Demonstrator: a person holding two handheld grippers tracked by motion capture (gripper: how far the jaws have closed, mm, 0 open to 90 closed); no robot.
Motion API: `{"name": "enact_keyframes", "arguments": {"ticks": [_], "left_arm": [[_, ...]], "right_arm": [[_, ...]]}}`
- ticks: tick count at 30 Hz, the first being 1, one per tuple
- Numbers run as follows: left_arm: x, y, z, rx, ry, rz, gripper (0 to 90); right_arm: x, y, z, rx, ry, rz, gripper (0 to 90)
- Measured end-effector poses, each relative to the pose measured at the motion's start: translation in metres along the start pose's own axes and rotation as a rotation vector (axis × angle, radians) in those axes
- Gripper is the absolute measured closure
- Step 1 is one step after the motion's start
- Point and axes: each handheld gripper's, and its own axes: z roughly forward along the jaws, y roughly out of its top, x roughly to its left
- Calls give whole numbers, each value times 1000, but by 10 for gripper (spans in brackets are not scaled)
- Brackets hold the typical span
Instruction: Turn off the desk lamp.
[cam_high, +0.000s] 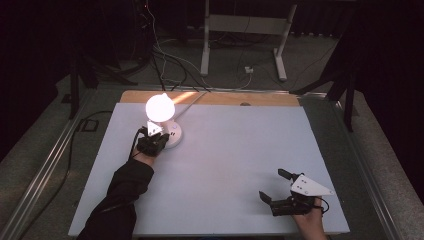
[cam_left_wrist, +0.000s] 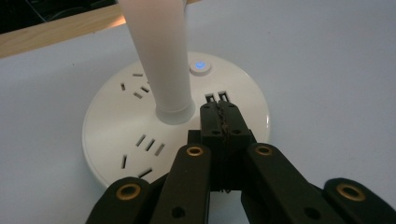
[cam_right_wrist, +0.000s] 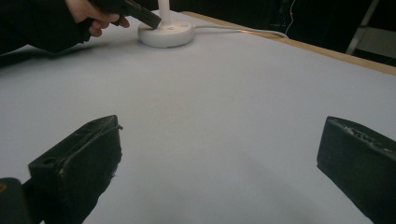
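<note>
A white desk lamp stands at the table's far left with its round head (cam_high: 160, 107) lit. Its round base (cam_left_wrist: 116, 126) carries socket slots and a small button (cam_left_wrist: 200, 66) glowing blue. My left gripper (cam_left_wrist: 220, 114) is shut with nothing between its jaws, its tips resting on the base just short of the button, beside the white stem (cam_left_wrist: 161, 56). In the high view the left gripper (cam_high: 152, 140) sits against the lamp base (cam_high: 173, 136). My right gripper (cam_high: 275, 186) stands open near the table's front right, nothing between its jaws (cam_right_wrist: 219, 154).
The lamp's white cable (cam_high: 192, 102) runs off the table's far edge, along a bare wooden strip (cam_high: 215, 97). Beyond lie floor cables and a white table frame (cam_high: 245, 35). Metal rails (cam_high: 45, 160) flank the white table top (cam_high: 235, 150).
</note>
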Motion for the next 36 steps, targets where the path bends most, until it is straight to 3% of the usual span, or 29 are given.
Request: {"name": "enact_keyframes", "arguments": {"ticks": [15,17,18,23,30,36], "left_arm": [[-3,0,2,19,1,19,900],[-5,0,2,17,18,47,900],[-4,0,2,17,9,33,900],[-4,1,1,21,8,41,900],[-4,13,-14,-38,-3,24,900],[-2,15,-16,-46,-9,13,900]], "right_arm": [[0,0,0,1,1,1,0],[0,0,1,3,1,-1,0],[0,0,1,3,2,-2,0],[0,0,1,3,2,0,0],[0,0,1,2,3,3,0],[0,0,1,4,4,2,0]]}}
